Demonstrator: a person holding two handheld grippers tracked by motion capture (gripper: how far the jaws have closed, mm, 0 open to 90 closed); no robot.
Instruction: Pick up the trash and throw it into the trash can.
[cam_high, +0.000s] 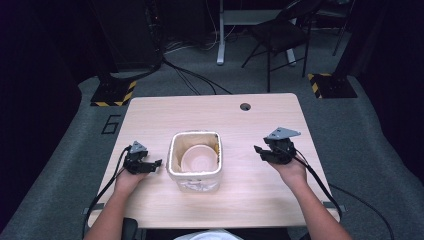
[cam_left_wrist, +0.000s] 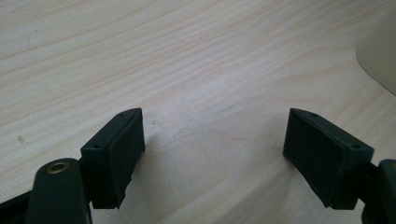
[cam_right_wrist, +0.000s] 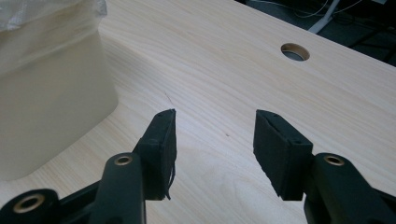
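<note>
A cream square bin (cam_high: 194, 161) lined with a clear bag stands at the middle of the light wooden table (cam_high: 215, 115), and a pale round bowl (cam_high: 199, 158) lies inside it. My left gripper (cam_high: 156, 163) rests left of the bin, open, nothing between its pads (cam_left_wrist: 116, 154); the bin's corner (cam_left_wrist: 379, 56) shows at the right edge of its view. My right gripper (cam_high: 258, 152) is held right of the bin, open and empty too. In the right gripper view the bin's wall (cam_right_wrist: 51, 88) stands at the left, apart from the pads (cam_right_wrist: 161, 149).
A round cable hole (cam_high: 245, 106) sits near the table's far edge, also the hole (cam_right_wrist: 294, 51) in the right gripper view. Behind the table are a black folding chair (cam_high: 280, 35), floor cables, and two yellow-striped stand bases (cam_high: 114, 93).
</note>
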